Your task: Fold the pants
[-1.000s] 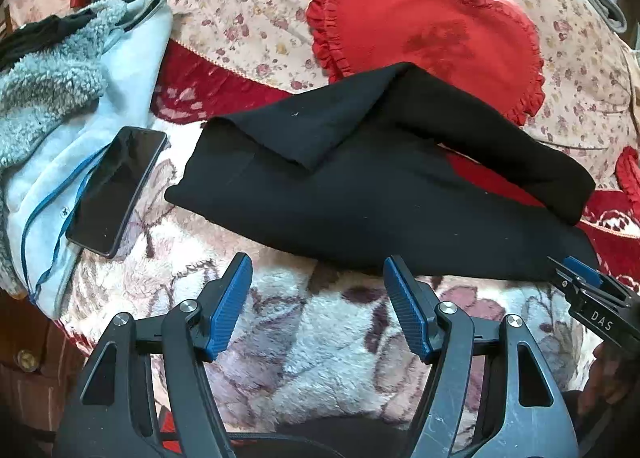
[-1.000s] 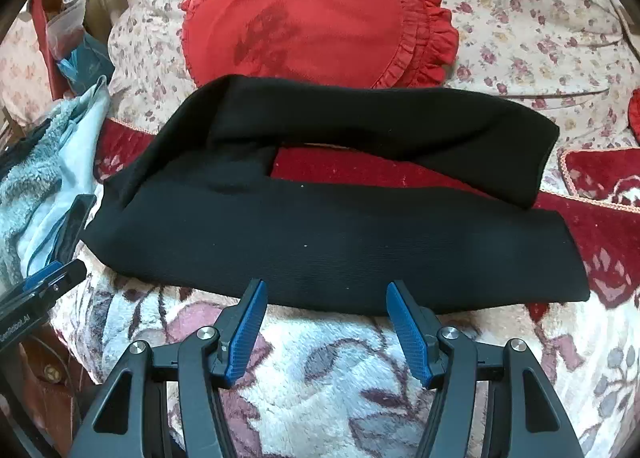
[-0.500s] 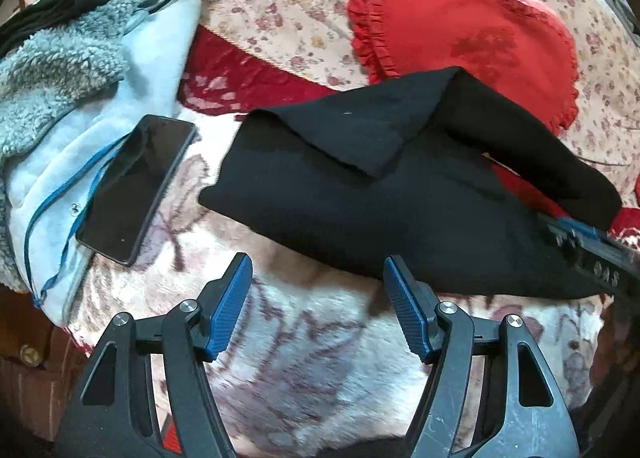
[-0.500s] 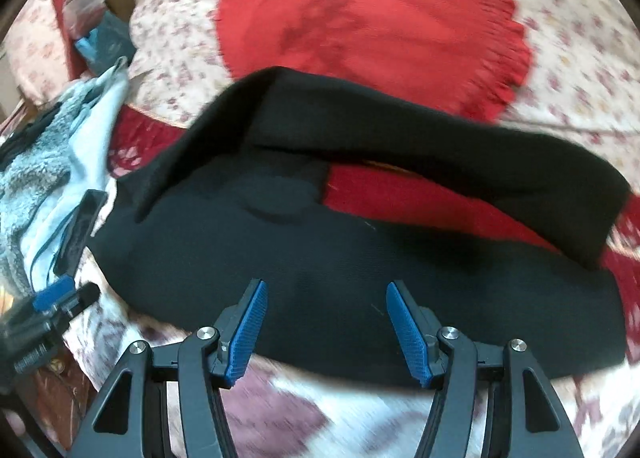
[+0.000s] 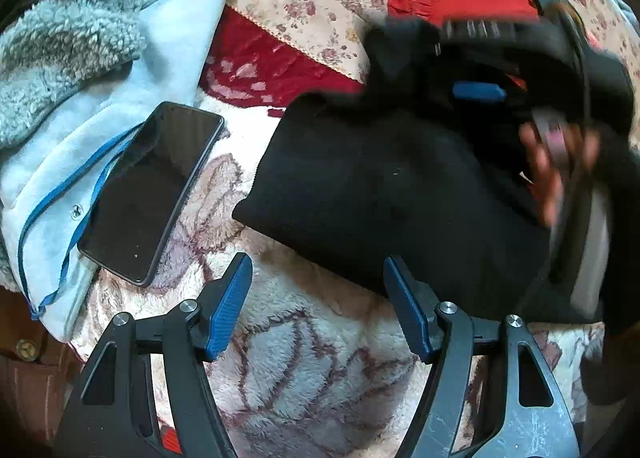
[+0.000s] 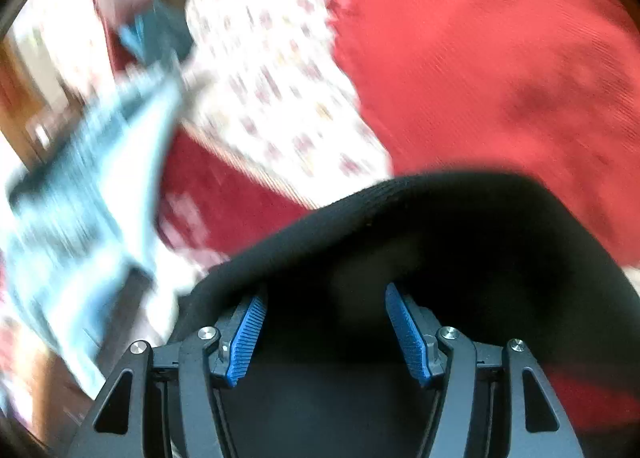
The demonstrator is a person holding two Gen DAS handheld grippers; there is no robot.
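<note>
Black knit pants (image 5: 380,194) lie on the fleecy floral blanket (image 5: 304,342), just ahead of the left gripper (image 5: 318,306), its blue-padded jaws spread wide over blanket. Right gripper (image 6: 322,332), jaws also apart, sits low over the pants' dark fabric. Black smartphone (image 5: 150,194) rests beside, on a pale blue garment (image 5: 172,46).
</note>
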